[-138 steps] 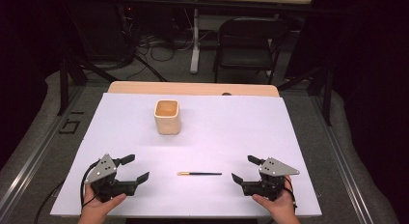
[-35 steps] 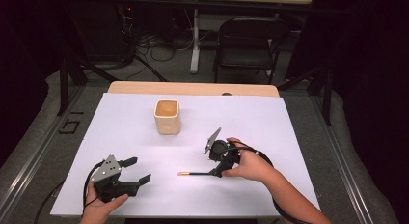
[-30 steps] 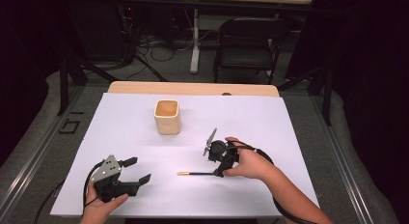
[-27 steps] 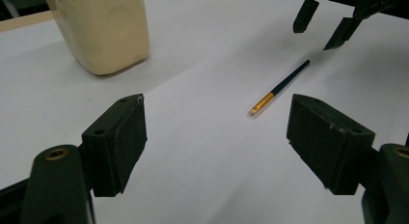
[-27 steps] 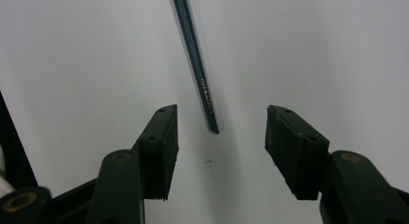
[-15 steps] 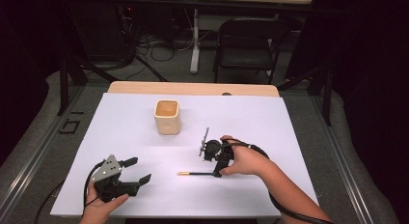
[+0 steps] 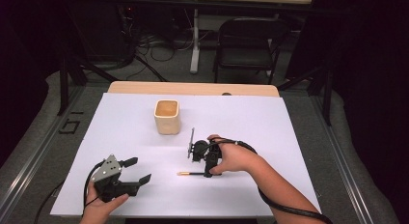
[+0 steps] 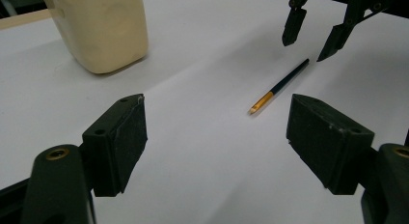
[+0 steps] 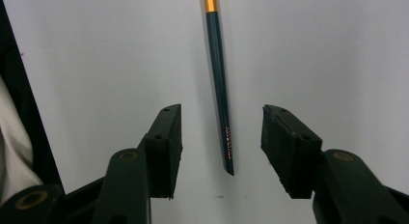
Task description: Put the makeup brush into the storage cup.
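So my right tongs [image 9: 219, 137] are straddling the dark tail end of the paintbrush [image 9: 219, 89] right now, about half open and they've just been closing in, but the pads aren't touching it yet, there's a gap on both sides. I've lined the jaws up along the handle so they'll pinch it square across instead of rolling it. The brush is lying flat on the white worktop [image 7: 289, 132], orange ferrule end pointing away from my hand (toward my left side). My left tongs [image 7: 126, 175] are just parked near the front edge, wide open and empty, out of the way. The cream cup [image 7: 167, 117] sits further back, probably where the brush ends up.
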A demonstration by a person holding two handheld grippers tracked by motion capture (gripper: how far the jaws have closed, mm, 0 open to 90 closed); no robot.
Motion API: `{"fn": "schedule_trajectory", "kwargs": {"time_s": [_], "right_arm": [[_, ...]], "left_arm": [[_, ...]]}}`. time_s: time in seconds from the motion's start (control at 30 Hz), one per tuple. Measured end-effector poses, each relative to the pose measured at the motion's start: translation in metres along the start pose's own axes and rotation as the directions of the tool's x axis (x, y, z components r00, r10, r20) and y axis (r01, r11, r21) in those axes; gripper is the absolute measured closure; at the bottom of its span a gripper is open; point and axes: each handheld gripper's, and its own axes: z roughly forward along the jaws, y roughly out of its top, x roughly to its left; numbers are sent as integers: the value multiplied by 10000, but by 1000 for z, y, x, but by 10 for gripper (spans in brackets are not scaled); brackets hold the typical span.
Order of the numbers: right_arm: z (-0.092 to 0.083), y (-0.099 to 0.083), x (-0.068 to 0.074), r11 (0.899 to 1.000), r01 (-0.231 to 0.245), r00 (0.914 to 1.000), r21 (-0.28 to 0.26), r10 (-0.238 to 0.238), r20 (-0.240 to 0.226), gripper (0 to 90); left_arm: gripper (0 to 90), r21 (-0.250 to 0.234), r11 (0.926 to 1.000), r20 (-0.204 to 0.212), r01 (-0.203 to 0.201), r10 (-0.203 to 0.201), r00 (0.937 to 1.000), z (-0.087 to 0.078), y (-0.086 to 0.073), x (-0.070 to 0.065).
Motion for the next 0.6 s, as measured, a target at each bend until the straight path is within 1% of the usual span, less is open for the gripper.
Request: {"fn": "schedule_trajectory", "kwargs": {"time_s": [0.1,0.13,0.17,0.27,0.33,0.37,0.53,0.6], "right_arm": [[2,6,0,9998,168,9998,88,-168,-67,514],[2,8,1,9999,118,9999,101,-117,-113,516],[3,9,1,9997,201,9997,113,-200,-129,517],[3,15,2,9995,245,9995,221,-241,-204,522],[4,18,2,9990,393,9991,205,-390,-148,522],[3,20,2,9991,361,9993,222,-359,-135,523],[5,28,5,9977,592,9982,315,-589,-129,537],[6,31,7,9979,593,9982,280,-589,-131,542]], "left_arm": [[225,-15,10000,-1,7,-7,10000,0,0,0],[225,-10,10000,-8,3,-3,10000,0,0,0],[225,-13,10000,-10,11,-11,10000,0,0,0],[225,7,10000,-10,0,0,10000,0,0,0],[225,3,10000,3,8,-8,10000,0,0,0],[225,3,10000,2,-2,2,10000,0,0,0],[227,-11,10000,-22,8,-8,10000,-1,0,1],[226,-22,10000,-21,45,-45,10000,-1,0,1]]}}
